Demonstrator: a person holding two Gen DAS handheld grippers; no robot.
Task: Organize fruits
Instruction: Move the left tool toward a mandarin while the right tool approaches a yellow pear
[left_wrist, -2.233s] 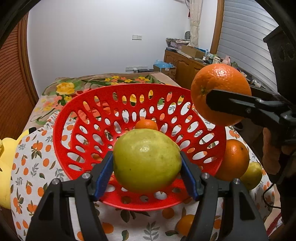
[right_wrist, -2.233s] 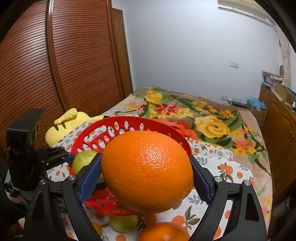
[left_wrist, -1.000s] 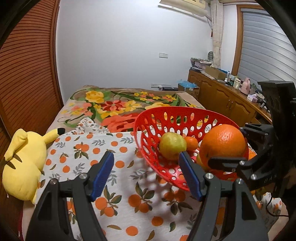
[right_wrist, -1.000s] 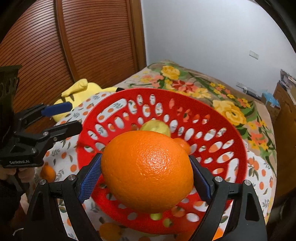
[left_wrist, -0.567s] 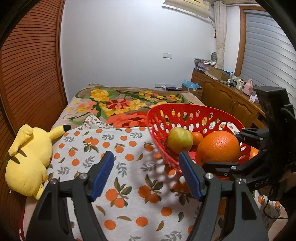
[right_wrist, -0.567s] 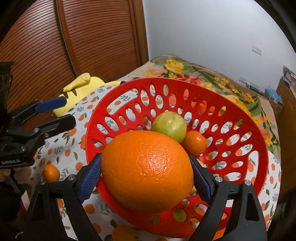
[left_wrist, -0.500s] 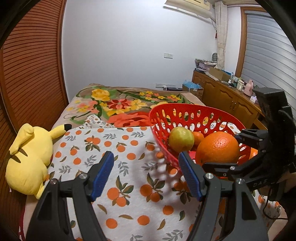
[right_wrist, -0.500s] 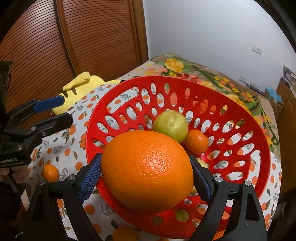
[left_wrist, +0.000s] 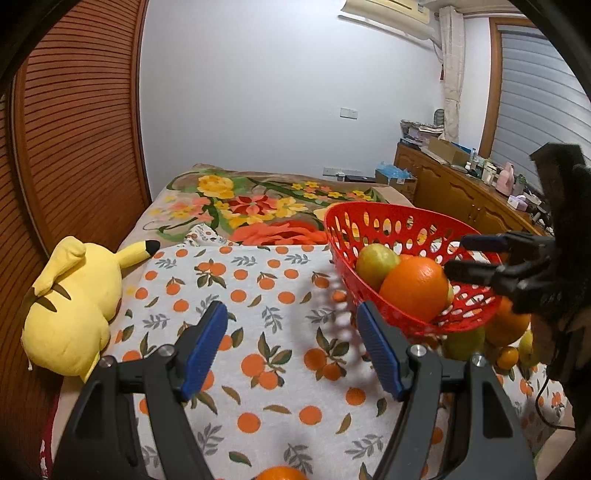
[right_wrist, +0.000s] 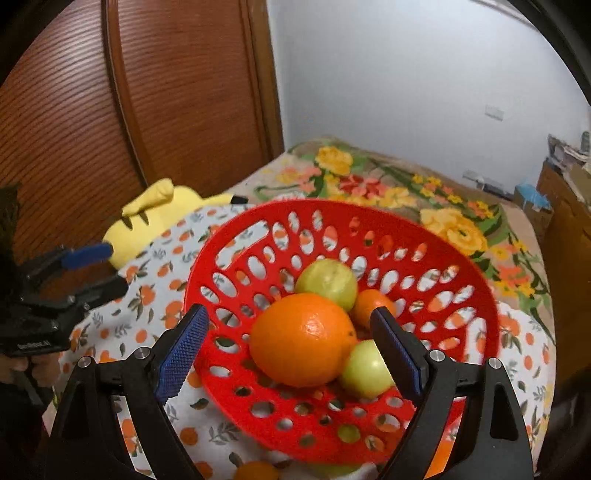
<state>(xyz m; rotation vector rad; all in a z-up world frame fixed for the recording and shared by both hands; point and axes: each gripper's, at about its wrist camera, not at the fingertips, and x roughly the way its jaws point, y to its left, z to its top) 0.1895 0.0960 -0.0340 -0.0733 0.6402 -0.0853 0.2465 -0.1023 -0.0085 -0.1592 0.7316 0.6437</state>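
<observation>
Now a large orange (right_wrist: 303, 339) sits in the red basket (right_wrist: 236, 254), both grippers empty.
Right gripper (right_wrist: 290, 345) stands wide over the basket's near rim; left gripper (left_wrist: 291, 349) gapes above the orange-print cloth (left_wrist: 258, 280). Fruit under the basket's right side is half hidden, and a small orange (left_wrist: 280, 473) is cut off at the near edge.

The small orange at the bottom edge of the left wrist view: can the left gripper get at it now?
Probably yes. The small orange lies alone on the cloth just below the left gripper, whose jaws are open and empty.
</observation>
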